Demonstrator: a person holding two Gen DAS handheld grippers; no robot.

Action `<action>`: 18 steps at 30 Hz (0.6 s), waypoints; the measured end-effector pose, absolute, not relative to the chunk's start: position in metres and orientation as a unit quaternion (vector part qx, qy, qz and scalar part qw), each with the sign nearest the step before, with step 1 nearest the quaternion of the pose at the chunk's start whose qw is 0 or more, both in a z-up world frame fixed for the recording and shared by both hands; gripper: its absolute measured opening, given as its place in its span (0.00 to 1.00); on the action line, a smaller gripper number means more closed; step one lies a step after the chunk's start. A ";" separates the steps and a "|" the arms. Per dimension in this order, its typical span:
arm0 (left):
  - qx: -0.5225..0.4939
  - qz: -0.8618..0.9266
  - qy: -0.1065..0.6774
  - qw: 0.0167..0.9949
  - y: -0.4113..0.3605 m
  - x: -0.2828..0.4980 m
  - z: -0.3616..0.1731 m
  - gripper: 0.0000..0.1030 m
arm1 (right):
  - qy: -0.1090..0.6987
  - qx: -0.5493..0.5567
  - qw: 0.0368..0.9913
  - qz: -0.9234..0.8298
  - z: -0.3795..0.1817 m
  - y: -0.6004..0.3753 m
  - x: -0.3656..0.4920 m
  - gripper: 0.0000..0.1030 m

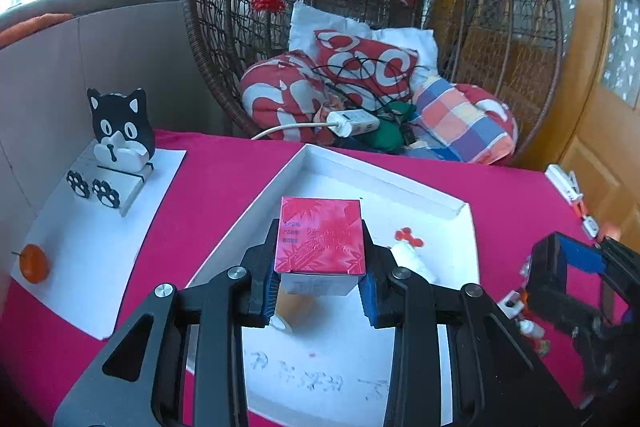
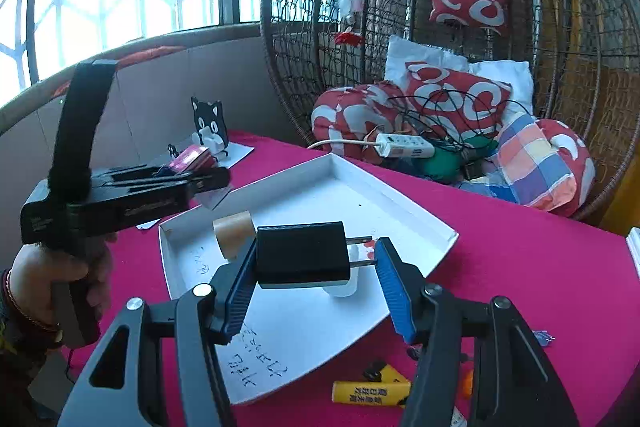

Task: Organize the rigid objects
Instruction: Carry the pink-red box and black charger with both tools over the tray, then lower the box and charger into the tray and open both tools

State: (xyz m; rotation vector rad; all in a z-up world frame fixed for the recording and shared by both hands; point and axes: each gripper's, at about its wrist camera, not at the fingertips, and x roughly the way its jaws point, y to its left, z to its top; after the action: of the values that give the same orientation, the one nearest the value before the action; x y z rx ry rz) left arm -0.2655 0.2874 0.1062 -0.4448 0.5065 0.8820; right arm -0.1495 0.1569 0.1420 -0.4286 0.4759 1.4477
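My left gripper (image 1: 319,283) is shut on a small red-topped box (image 1: 320,235) and holds it above the white tray (image 1: 384,183). My right gripper (image 2: 316,283) is shut on a black plug charger (image 2: 302,254), its prongs pointing right, above the same tray (image 2: 404,199). In the tray lie a brown tape roll (image 2: 233,230) and a small white bottle with a red flower cap (image 1: 408,247). The left gripper also shows in the right wrist view (image 2: 208,179) with the red box (image 2: 192,157). The right gripper shows at the right edge of the left wrist view (image 1: 580,267).
A cat-shaped stand (image 1: 120,135) and an orange ball (image 1: 34,263) sit on white paper (image 1: 100,259) at left. A yellow lighter (image 2: 370,393) and small items lie on the red tablecloth (image 2: 520,267). A wicker hanging chair (image 1: 392,39) with cushions and a power strip (image 1: 356,123) stands behind.
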 end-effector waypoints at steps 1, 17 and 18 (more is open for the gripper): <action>-0.210 0.422 0.245 0.848 0.291 -0.261 0.104 0.31 | 0.218 -0.197 0.700 0.651 0.139 0.161 -0.151 0.56; -0.270 0.368 0.318 0.831 0.341 -0.191 0.059 0.31 | 0.267 -0.259 0.686 0.625 0.068 0.208 -0.165 0.57; -0.270 0.370 0.320 0.829 0.341 -0.191 0.058 0.31 | 0.267 -0.261 0.688 0.622 0.065 0.209 -0.165 0.57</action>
State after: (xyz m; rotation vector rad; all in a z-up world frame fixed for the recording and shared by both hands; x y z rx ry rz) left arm -0.1910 0.3410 0.0577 -0.5725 0.6801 0.7843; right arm -0.1652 0.2095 0.0654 -0.5841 0.5981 1.3912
